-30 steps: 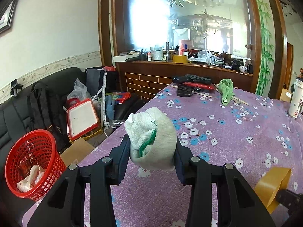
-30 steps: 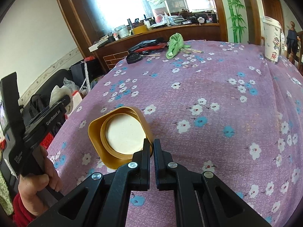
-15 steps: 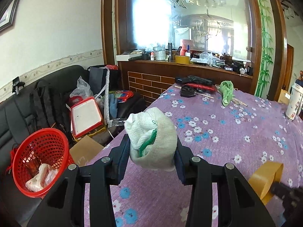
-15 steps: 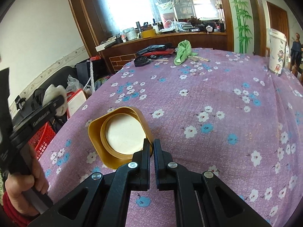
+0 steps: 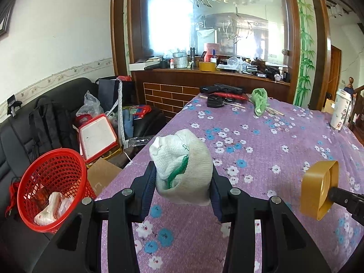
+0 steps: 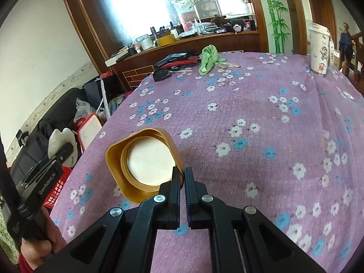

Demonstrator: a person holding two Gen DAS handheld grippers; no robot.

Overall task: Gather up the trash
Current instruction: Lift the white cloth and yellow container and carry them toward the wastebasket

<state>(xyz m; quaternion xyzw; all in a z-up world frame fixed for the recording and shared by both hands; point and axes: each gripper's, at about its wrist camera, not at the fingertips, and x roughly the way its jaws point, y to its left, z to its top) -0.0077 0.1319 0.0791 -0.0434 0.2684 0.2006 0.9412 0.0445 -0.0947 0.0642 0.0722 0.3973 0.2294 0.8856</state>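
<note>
A balled white knitted glove with green trim (image 5: 182, 166) is clamped in my left gripper (image 5: 182, 175), held in the air over the left edge of the purple flowered table (image 5: 261, 147). Below it to the left, a red mesh basket (image 5: 52, 182) stands on the floor with some white trash in it. My right gripper (image 6: 182, 177) is shut on the rim of a gold box with a white round inside (image 6: 145, 161), lifted above the cloth. The same gold box (image 5: 318, 188) shows at the right of the left wrist view. A hand holds the left gripper (image 6: 66, 150) beside the table.
A green cloth (image 5: 259, 100), black items (image 5: 220, 91) and a paper cup (image 5: 341, 111) sit along the table's far side. Left of the table is a black sofa with a backpack (image 5: 45, 125), a red-rimmed white tray (image 5: 97, 136) and a cardboard box (image 5: 102, 175).
My left gripper has drifted back and left along the table's edge with the glove, so the red basket shows more fully. The right gripper has shifted slightly with the gold box. Both grips are unchanged.
</note>
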